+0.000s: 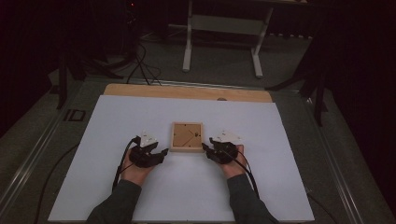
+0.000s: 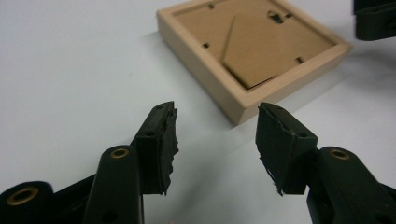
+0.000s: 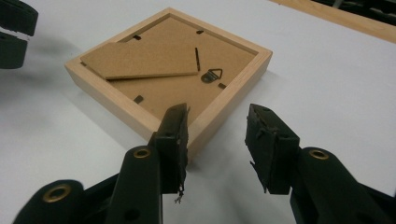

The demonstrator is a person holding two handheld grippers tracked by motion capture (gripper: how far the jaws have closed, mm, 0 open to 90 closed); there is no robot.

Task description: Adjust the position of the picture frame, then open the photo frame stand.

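Wooden picture frame lies face down, front hidden.

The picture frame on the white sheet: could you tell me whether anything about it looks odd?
The picture frame lies face down, its brown backing up. Its easel stand sits lifted out above the rim rather than flush. The left gripper's pads look ragged and chipped.

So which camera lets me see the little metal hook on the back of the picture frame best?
The right gripper view: the hanger hook sits close and sharp on the picture frame. The left gripper view cuts it near the top edge. The high view shows the frame too small to make it out.
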